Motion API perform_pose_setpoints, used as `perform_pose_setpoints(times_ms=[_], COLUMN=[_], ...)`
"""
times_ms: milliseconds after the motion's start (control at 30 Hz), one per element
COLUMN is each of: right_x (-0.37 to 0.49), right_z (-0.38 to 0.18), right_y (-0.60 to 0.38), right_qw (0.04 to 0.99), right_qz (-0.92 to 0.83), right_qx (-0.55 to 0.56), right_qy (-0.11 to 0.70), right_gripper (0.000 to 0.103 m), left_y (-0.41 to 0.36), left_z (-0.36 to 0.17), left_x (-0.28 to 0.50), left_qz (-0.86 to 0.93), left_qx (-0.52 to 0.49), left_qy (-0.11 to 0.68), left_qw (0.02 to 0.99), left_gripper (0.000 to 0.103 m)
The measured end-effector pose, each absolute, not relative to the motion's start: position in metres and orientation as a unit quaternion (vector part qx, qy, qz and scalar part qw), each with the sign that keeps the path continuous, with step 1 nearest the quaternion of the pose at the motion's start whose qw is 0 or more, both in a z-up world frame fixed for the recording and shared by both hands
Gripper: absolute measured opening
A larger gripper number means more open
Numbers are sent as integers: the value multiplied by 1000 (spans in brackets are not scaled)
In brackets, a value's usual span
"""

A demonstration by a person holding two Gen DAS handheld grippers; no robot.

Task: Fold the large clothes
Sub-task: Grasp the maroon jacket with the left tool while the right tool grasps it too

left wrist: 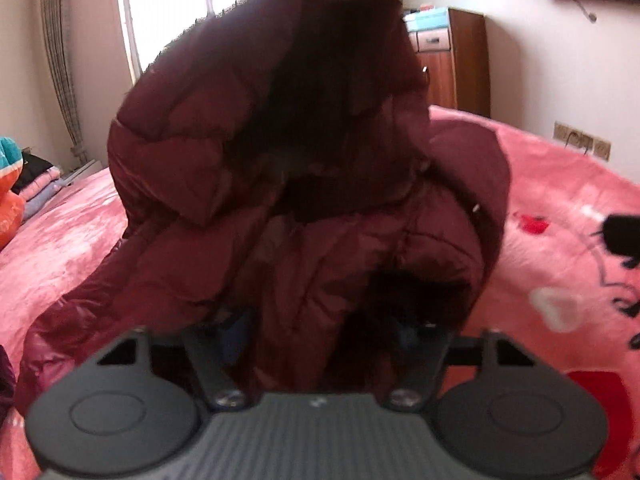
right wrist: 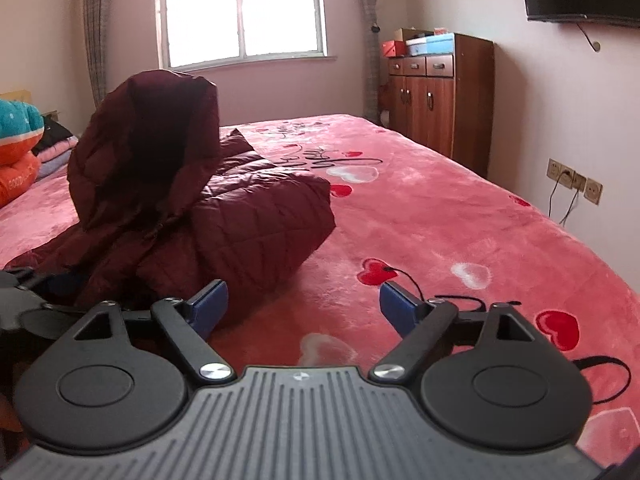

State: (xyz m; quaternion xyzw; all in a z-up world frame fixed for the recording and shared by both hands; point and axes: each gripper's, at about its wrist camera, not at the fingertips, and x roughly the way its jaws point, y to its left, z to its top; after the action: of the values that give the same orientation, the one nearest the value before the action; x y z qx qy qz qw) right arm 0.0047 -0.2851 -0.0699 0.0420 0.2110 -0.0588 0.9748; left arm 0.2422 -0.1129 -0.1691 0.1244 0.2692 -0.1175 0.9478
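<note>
A dark maroon quilted puffer jacket [right wrist: 208, 216] lies bunched on the pink bed, its hood [right wrist: 152, 136] standing upright. In the left wrist view the jacket [left wrist: 304, 184] fills the frame. My left gripper [left wrist: 320, 332] is pushed into its fabric; its fingers are mostly buried, so I cannot tell if they grip. It also shows at the left edge of the right wrist view [right wrist: 28, 292]. My right gripper [right wrist: 304, 304] is open and empty, low over the bed just right of the jacket, its left blue pad [right wrist: 208, 304] near the hem.
The bed has a pink blanket with red hearts [right wrist: 440, 216]. A wooden cabinet [right wrist: 436, 96] with boxes stands at the far right by the wall. Folded clothes and a teal and orange plush [right wrist: 20, 148] lie at the far left. Wall sockets with cables [right wrist: 572, 180] are at the right.
</note>
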Motion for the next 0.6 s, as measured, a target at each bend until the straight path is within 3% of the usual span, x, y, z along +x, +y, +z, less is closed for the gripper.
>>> perform_pose_setpoints(times_ms=[100, 167, 233, 367, 600], right_x=[8, 11, 15, 20, 22], right_z=[-74, -77, -80, -84, -87], right_y=[-289, -290, -291, -295, -310], right_qw=[973, 971, 970, 966, 962], right_qz=[-54, -54, -51, -51, -57], right_qx=[50, 49, 48, 57, 95], right_qy=[220, 226, 234, 246, 249], right_gripper=[103, 103, 103, 103, 103], left_y=[-113, -114, -116, -116, -111], left_z=[-173, -170, -166, -154, -116], left_x=[251, 256, 257, 249, 204], left_qz=[-110, -103, -95, -96, -138], left_qx=[115, 116, 117, 98, 59], left_qy=[282, 289, 296, 300, 283], left_qw=[946, 945, 943, 944, 947], left_gripper=[39, 19, 8, 2, 1])
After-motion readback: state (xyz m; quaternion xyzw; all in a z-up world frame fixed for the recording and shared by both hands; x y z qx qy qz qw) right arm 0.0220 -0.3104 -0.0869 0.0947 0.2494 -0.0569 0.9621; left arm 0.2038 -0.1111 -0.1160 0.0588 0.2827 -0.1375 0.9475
